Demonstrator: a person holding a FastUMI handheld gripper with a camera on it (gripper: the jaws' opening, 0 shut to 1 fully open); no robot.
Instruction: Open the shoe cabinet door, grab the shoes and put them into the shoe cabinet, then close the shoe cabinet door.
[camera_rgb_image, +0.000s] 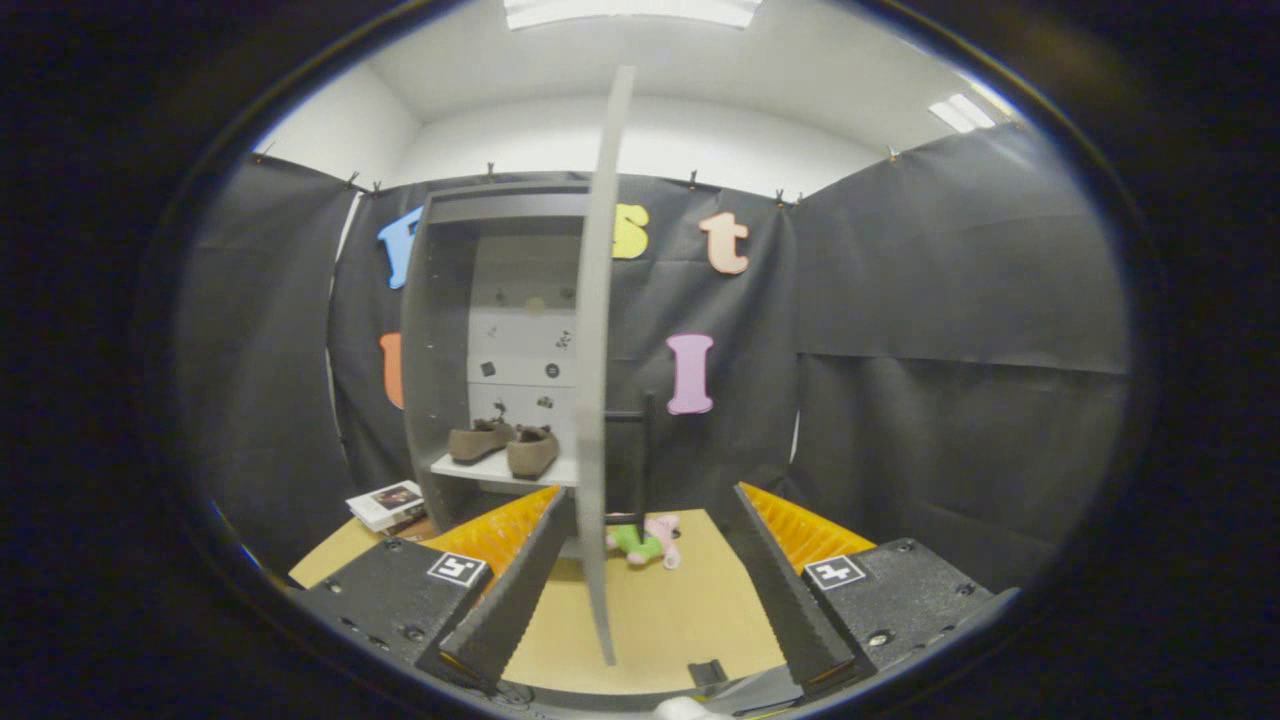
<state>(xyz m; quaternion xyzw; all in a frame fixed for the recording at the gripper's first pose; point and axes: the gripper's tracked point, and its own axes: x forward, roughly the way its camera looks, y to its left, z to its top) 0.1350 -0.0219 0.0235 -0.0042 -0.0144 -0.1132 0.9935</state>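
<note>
A tall grey shoe cabinet (440, 340) stands beyond the fingers against the black cloth wall. Its door (598, 380) is swung open and I see it edge-on, with its lower edge reaching between my fingers. A dark bar handle (645, 450) sticks out on the door's right face. A pair of brown shoes (505, 447) rests side by side on the white shelf (470, 468) inside. My gripper (640, 590) is open, the fingers wide apart on either side of the door's edge and not pressing on it.
A stack of books (385, 506) lies on the tan table (680, 610) left of the cabinet. A pink and green soft toy (648, 541) lies on the table just right of the door's foot. Black cloth walls close in on the left, back and right.
</note>
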